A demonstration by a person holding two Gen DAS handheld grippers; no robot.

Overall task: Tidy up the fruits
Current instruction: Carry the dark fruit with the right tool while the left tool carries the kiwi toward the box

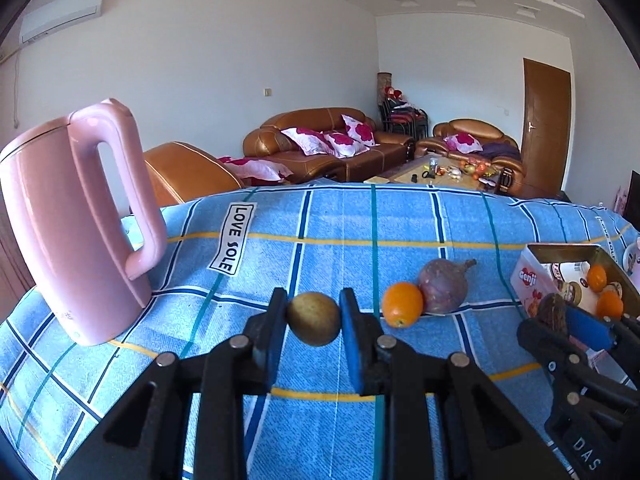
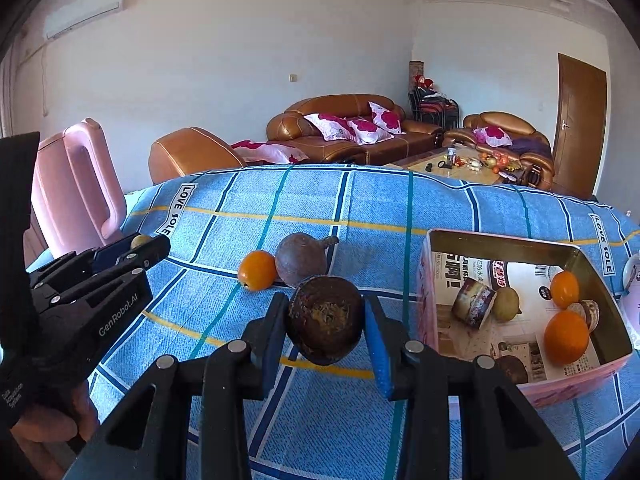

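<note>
**Both claws loaded above the checked cloth**

A small yellow-green fruit (image 1: 314, 319) is pinched between the two pads of the left claw (image 1: 314, 320) and is held above the blue checked cloth (image 1: 340, 216) that covers the tabletop. A dark brown round fruit (image 2: 326, 320), rough and stained on its near face, is pinched in the right claw (image 2: 326, 322), also clear of the cloth. On the cloth beyond both claws a small orange fruit (image 2: 257, 270) is seen touching a purple-brown fruit with a stalk (image 2: 301, 258). To the right an open tin box (image 2: 504, 240) is placed, lined with printed paper; inside it two orange fruits (image 2: 566, 336), a yellow-green fruit (image 2: 507, 304), a small jar on its side (image 2: 474, 302) and further brown fruit are gathered. The right claw is held just beside the box's near-left corner. A pink kettle (image 1: 72, 220) is stood at the far left of the cloth. Brown sofas (image 1: 324, 140) are seen in the room behind.
</note>
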